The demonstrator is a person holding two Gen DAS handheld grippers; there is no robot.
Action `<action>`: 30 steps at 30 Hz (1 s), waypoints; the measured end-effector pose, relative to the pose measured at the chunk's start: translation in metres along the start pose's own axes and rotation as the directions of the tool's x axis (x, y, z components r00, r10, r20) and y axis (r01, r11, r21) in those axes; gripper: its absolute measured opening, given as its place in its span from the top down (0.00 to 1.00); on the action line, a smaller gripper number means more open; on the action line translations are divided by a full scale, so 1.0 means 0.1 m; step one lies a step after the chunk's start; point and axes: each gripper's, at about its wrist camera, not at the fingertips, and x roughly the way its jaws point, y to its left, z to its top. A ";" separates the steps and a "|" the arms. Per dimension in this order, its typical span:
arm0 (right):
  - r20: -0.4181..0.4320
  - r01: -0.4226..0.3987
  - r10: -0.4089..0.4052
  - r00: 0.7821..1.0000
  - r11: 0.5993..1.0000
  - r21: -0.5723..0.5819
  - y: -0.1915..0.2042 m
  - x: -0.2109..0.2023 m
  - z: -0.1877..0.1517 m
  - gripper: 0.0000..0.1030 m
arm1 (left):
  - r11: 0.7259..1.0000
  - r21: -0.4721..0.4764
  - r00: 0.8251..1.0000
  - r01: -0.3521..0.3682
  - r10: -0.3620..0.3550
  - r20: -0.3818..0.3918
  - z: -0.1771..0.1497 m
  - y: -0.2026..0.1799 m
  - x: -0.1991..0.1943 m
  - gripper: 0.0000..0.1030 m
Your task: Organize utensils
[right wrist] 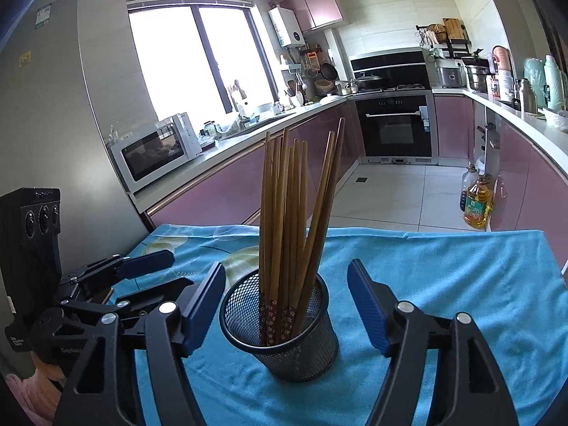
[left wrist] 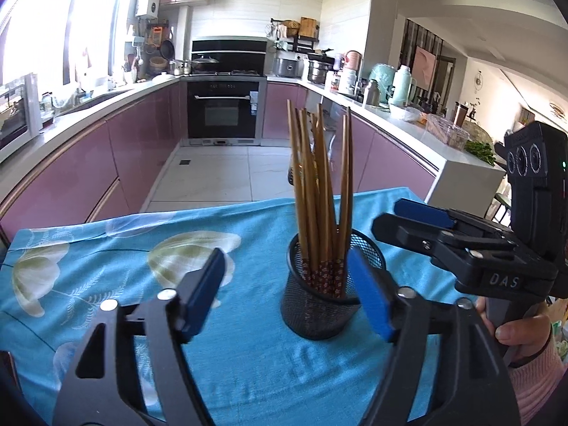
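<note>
A black mesh cup (left wrist: 319, 305) stands upright on the blue floral cloth (left wrist: 106, 269) and holds several wooden chopsticks (left wrist: 316, 184) with patterned red ends down. My left gripper (left wrist: 289, 296) is open and empty, the cup just ahead near its right finger. My right gripper (left wrist: 397, 220) comes in from the right, open, beside the cup. In the right wrist view the cup (right wrist: 280, 333) sits between the open fingers of my right gripper (right wrist: 285, 301), with the chopsticks (right wrist: 294, 206) rising from it. The left gripper (right wrist: 152, 273) is at the left, open.
The cloth-covered table (right wrist: 461, 284) ends at a far edge with kitchen floor beyond. Pink cabinets and counters line both sides, an oven (left wrist: 222, 106) at the back. An oil bottle (right wrist: 477, 206) stands on the floor at the right. A microwave (right wrist: 156, 149) sits on the left counter.
</note>
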 end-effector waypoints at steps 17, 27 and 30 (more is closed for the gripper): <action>0.130 0.147 -0.133 0.983 0.984 -0.105 0.25 -0.23 -0.33 0.07 | 0.983 -0.045 0.978 -0.180 0.184 0.099 -0.33 0.21 -0.45 0.06; 0.181 0.179 -0.154 0.971 0.975 -0.131 0.43 -0.34 -0.54 0.07 | 0.972 -0.049 0.962 -0.228 0.233 0.145 -0.52 0.14 -0.60 0.06; 0.187 0.191 -0.164 0.969 0.972 -0.137 0.47 -0.34 -0.58 0.07 | 0.970 -0.041 0.957 -0.239 0.242 0.161 -0.57 0.12 -0.65 0.06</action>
